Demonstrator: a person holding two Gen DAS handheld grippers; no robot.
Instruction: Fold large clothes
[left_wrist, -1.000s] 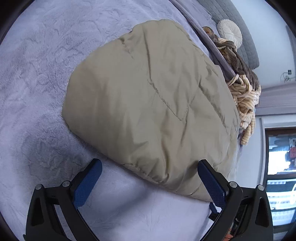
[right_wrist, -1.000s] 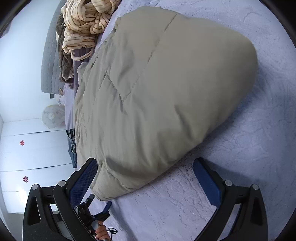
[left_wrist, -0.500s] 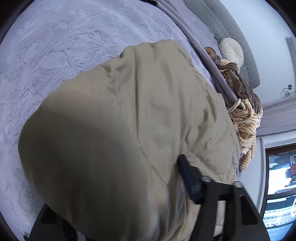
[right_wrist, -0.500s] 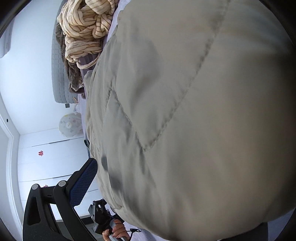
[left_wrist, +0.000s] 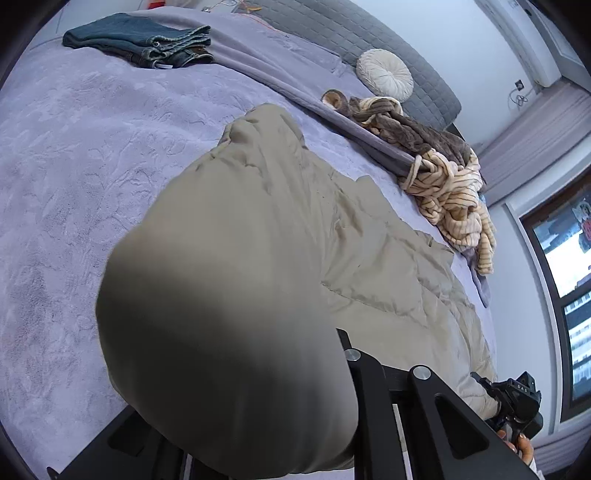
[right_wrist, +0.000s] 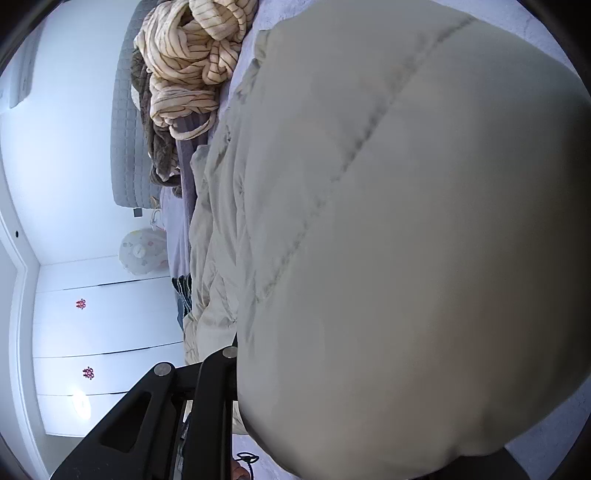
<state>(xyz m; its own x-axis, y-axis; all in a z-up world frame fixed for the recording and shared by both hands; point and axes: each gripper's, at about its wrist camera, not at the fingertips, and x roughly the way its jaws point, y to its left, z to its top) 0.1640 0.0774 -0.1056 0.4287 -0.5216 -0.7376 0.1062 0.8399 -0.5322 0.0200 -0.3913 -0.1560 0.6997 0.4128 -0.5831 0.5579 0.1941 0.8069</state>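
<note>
A large beige padded jacket lies folded on the lilac bed cover. My left gripper is shut on the jacket's near edge; the puffy fabric bulges over the jaws and hides the fingertips. In the right wrist view the same jacket fills most of the frame. My right gripper is shut on its other end, with only the left finger's black frame showing. The right gripper also shows at the lower right of the left wrist view.
Folded blue jeans lie at the far left of the bed. A heap of striped cream and brown clothes sits along the folded-back blanket. A round white cushion leans on the grey headboard. White wardrobe doors stand beside the bed.
Both grippers moved in from open positions in front of the jacket and closed on its near edge. The jacket edge is now lifted and bunched close to both cameras.
</note>
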